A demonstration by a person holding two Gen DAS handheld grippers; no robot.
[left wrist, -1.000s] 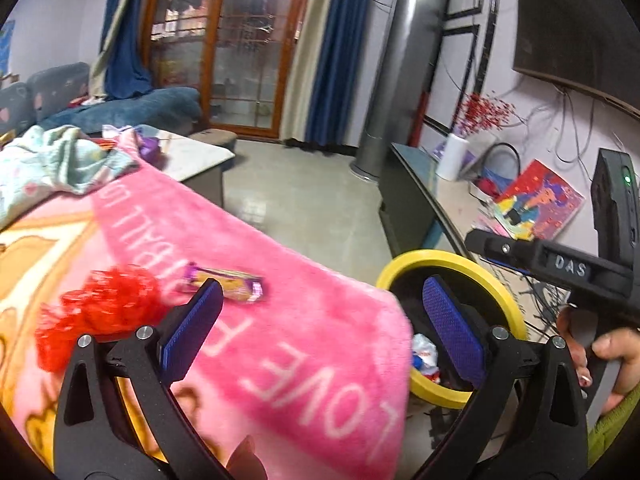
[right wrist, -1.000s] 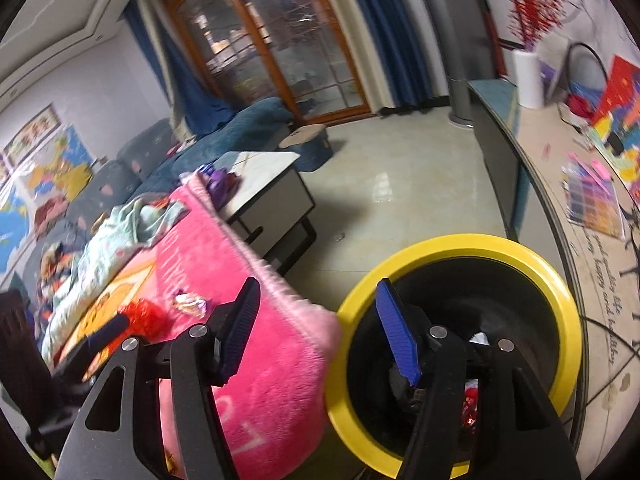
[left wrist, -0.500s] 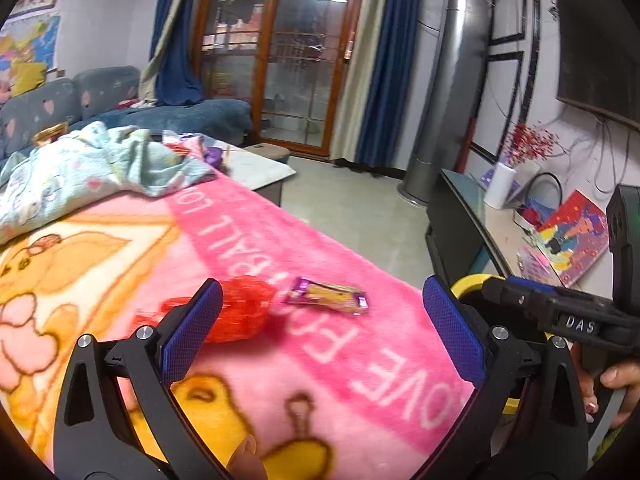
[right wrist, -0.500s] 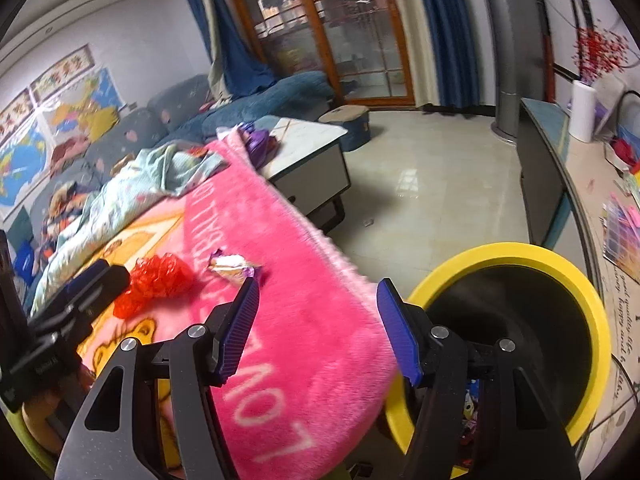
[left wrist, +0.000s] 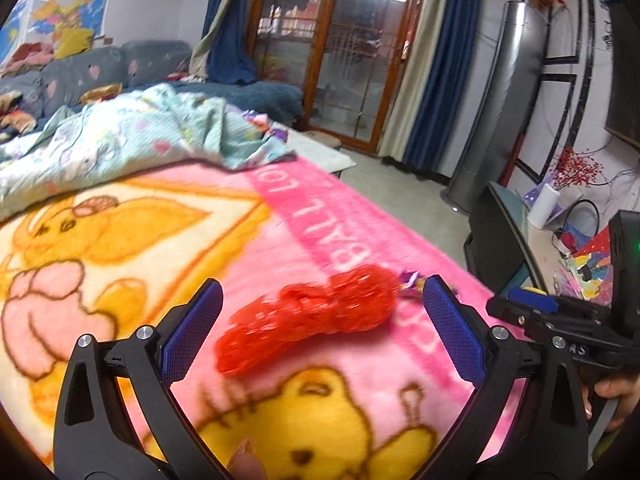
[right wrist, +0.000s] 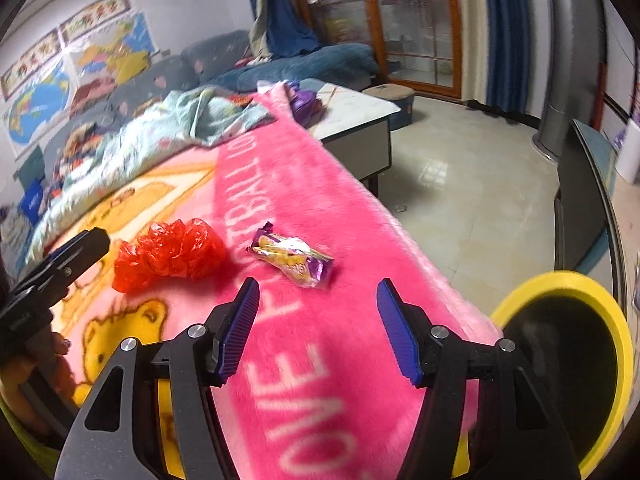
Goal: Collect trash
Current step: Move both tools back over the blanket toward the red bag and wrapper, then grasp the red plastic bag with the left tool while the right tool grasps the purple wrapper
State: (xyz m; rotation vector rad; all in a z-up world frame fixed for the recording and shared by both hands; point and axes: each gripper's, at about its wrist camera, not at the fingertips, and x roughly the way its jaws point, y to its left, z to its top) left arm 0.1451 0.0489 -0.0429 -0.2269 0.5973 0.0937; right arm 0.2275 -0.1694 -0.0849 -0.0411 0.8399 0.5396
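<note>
1. Blanket (right wrist: 320,360), pink and plush, spreads under both tools and carries the trash.
2. Bin (right wrist: 616,320), yellow-rimmed, stands low to the right of the right tool (right wrist: 318,320), off the blanket's edge.
3. Red plastic bag (left wrist: 308,316), crumpled, lies just ahead of the left tool (left wrist: 320,328), in line with the gap between its wide-apart, empty jaws.
4. Purple snack wrapper (right wrist: 290,258) lies just ahead of the right tool, whose jaws stand apart and empty.
5. Step in hand looks like reaching; next, each tool should lower over its piece and close.
</note>
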